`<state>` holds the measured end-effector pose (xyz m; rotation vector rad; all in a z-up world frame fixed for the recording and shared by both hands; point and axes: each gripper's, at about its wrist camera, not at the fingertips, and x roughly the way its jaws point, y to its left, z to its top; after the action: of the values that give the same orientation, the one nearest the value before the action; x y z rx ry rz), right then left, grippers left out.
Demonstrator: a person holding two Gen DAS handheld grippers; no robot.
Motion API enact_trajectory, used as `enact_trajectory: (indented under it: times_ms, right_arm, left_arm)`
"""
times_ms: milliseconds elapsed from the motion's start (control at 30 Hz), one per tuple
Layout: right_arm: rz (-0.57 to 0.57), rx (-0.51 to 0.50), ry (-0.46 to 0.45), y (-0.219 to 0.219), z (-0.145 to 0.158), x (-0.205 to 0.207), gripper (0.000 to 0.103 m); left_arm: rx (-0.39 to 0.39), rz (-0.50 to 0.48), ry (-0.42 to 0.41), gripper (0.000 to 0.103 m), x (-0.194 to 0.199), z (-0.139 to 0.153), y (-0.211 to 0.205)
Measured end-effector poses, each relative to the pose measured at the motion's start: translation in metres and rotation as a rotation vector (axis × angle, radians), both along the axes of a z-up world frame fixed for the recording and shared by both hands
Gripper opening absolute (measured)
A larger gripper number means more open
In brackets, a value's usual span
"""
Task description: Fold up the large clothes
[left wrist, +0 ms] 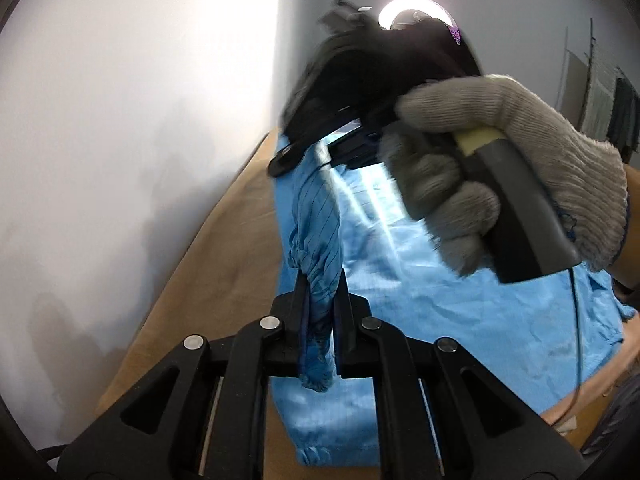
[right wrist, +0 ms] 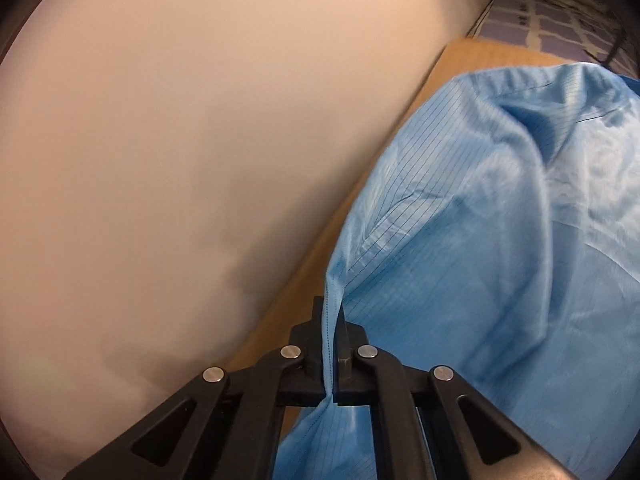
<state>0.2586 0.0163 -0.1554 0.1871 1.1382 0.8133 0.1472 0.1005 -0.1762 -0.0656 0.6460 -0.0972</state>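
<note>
In the left wrist view, the left claw (left wrist: 319, 284) stands at lower centre, its two black fingers pinched on a gathered, elasticated cuff of the blue garment (left wrist: 460, 312). The cuff bunches into fine pleats between the jaws and its frayed-looking end hangs out below them. The cloth is thin, glossy and light blue, ruled with fine dark pinstripes.

In the right wrist view, the right claw (right wrist: 329, 312) at lower centre is closed on a thin hemmed edge of the same garment, which runs as a narrow vertical fold through the jaws and spreads out to the right in soft creases.

In the upper right of the left view, a hand in a grey knitted glove (left wrist: 512, 168) grips the grey handle of the right claw's tool.

The garment lies across a tan cloth-covered surface (left wrist: 224, 248), beside a plain pale wall (left wrist: 140, 120).
</note>
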Motion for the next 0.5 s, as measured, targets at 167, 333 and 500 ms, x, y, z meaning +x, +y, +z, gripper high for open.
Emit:
enact_trajectory:
  times_ms: [167, 333, 500]
  right_arm:
    - [-0.096, 0.135, -0.027, -0.087, 0.019, -0.024, 0.000]
    - [-0.227, 0.148, 0.058, -0.166, -0.011, -0.046, 0.000]
    - [-0.293, 0.077, 0.169, -0.211, -0.056, -0.068, 0.000]
  left_arm:
    - [-0.101, -0.064, -0.006, 0.044, -0.024, 0.011, 0.010]
    - [-0.194, -0.068, 0.065, 0.044, -0.029, 0.003, 0.025]
    - [-0.341, -0.074, 0.189, 0.044, -0.014, -0.026, 0.036]
